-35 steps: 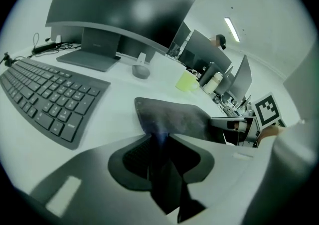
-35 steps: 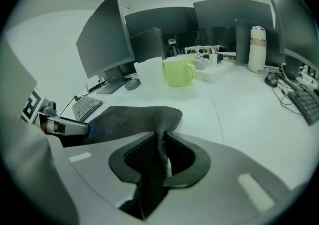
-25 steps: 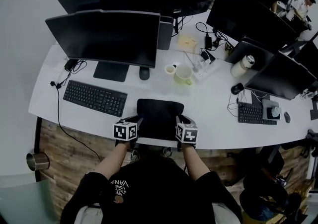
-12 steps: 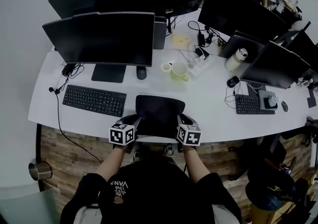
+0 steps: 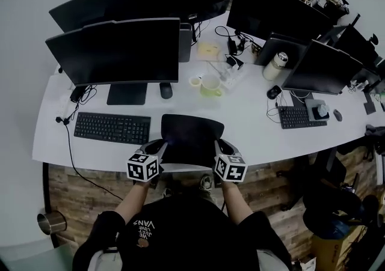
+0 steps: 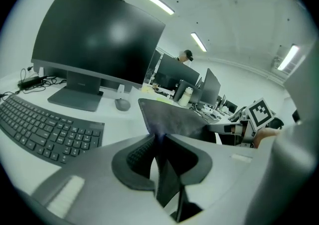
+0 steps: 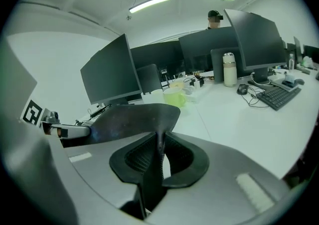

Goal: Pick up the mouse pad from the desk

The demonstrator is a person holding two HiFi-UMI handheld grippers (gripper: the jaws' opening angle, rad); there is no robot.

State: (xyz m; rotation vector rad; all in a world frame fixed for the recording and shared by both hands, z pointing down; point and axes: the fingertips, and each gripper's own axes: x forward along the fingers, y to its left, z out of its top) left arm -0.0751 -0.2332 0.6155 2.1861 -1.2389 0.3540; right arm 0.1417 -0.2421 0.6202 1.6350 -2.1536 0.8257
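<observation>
Desk (image 5: 252,121) — mouse pad (image 5: 189,136) clamped by L gripper (image 6: 160,138) & R gripper (image 7: 160,141), gripped edges hidden.

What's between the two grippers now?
The mouse pad: left gripper and right gripper each pinch a side edge, jaws having just closed further. Head view.

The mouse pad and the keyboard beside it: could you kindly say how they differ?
The mouse pad is lifted, bending, pinched by the left gripper and the right gripper, whose jaws have just been closing; the keyboard lies flat on the desk. The mouse pad is plain; the keyboard bears keys. Both are black.
</observation>
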